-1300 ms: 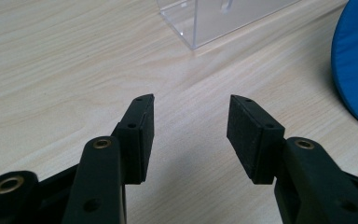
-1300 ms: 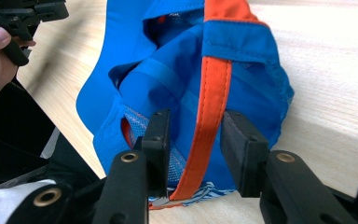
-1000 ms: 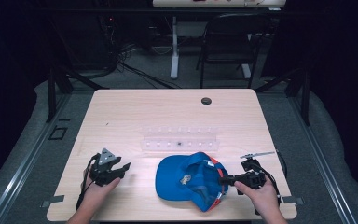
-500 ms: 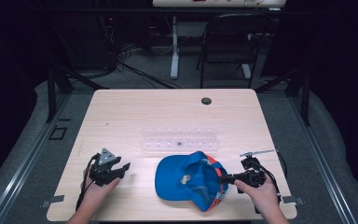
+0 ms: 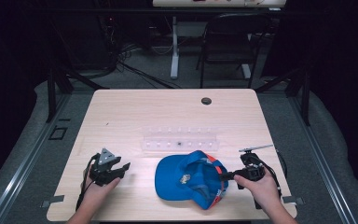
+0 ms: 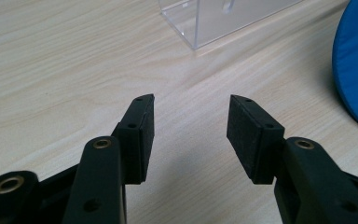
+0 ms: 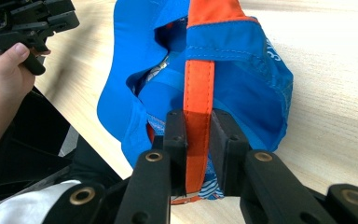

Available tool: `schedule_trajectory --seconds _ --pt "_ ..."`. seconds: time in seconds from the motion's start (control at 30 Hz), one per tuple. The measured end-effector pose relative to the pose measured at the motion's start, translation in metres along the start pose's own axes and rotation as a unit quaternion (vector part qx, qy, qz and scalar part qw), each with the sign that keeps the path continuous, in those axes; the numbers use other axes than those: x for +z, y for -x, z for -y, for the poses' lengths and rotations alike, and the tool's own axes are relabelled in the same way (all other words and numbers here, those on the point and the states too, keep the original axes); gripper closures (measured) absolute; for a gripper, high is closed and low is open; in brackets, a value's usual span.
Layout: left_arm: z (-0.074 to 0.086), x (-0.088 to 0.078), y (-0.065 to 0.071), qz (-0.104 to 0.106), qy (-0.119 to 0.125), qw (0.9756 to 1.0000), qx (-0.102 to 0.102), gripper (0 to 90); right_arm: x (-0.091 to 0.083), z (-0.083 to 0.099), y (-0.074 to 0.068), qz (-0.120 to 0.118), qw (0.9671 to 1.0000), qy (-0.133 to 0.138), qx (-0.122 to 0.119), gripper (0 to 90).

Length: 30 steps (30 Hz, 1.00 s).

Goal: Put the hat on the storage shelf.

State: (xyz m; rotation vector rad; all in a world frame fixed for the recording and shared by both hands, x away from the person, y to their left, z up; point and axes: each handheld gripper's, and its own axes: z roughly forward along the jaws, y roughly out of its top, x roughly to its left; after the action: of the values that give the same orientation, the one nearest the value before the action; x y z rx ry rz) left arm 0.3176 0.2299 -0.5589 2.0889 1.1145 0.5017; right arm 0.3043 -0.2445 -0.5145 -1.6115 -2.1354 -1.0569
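High view. A blue baseball cap (image 5: 191,179) lies upside down near the front edge of the wooden table (image 5: 135,112), with a clear acrylic rack (image 5: 179,141) just beyond it. The right gripper (image 5: 227,176) meets the cap at its rear, where the orange strap sits; its jaws have just been closing with that strap between them. The left gripper (image 5: 123,168) rests well apart from the cap's brim, jaws pointing toward it.

Left gripper view. The two black pads (image 6: 142,135) stand wide apart with only bare table between them; the cap's blue brim (image 6: 356,70) lies off to one side of the fingertips and the rack's corner (image 6: 214,21) ahead of them. This gripper holds nothing.

Right gripper view. The jaws are clamped on the orange strap (image 7: 198,88), which runs straight out from between the pads (image 7: 176,135) across the cap's opening. The grip appears centred on the strap. For a sound lift, the pinch should probably stay square to the strap, the rise should be slow so the soft crown does not swing, and the free left gripper could take the brim to steady the cap.
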Motion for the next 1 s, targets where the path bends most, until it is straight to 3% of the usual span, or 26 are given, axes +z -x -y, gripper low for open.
schedule_trajectory --seconds 0.33,0.57,0.67,0.87,0.93,1.0 --pt "0.0 0.0 0.0 0.0 -0.001 1.0 0.001 51.6 0.0 -0.009 0.002 0.004 0.9996 -0.009 0.028 77.5" --pt "0.0 0.001 0.0 0.0 -0.001 1.0 0.0 51.6 -0.002 -0.014 0.006 -0.011 0.9988 -0.024 0.042 78.0" --pt "0.0 0.001 0.0 -0.001 -0.001 1.0 0.0 51.6 -0.003 -0.016 0.007 -0.018 0.9975 -0.021 0.065 77.9" --pt "0.0 0.001 0.0 -0.001 -0.002 1.0 0.001 51.6 -0.005 -0.019 0.007 -0.013 0.9974 -0.03 0.064 78.0" --pt "0.0 0.001 0.0 -0.001 -0.002 1.0 0.001 51.6 -0.005 -0.02 0.005 -0.022 0.9965 -0.028 0.075 78.1" --pt "0.0 0.001 0.0 -0.001 -0.002 1.0 0.001 51.6 -0.006 -0.022 0.005 -0.023 0.9965 -0.036 0.072 78.2"
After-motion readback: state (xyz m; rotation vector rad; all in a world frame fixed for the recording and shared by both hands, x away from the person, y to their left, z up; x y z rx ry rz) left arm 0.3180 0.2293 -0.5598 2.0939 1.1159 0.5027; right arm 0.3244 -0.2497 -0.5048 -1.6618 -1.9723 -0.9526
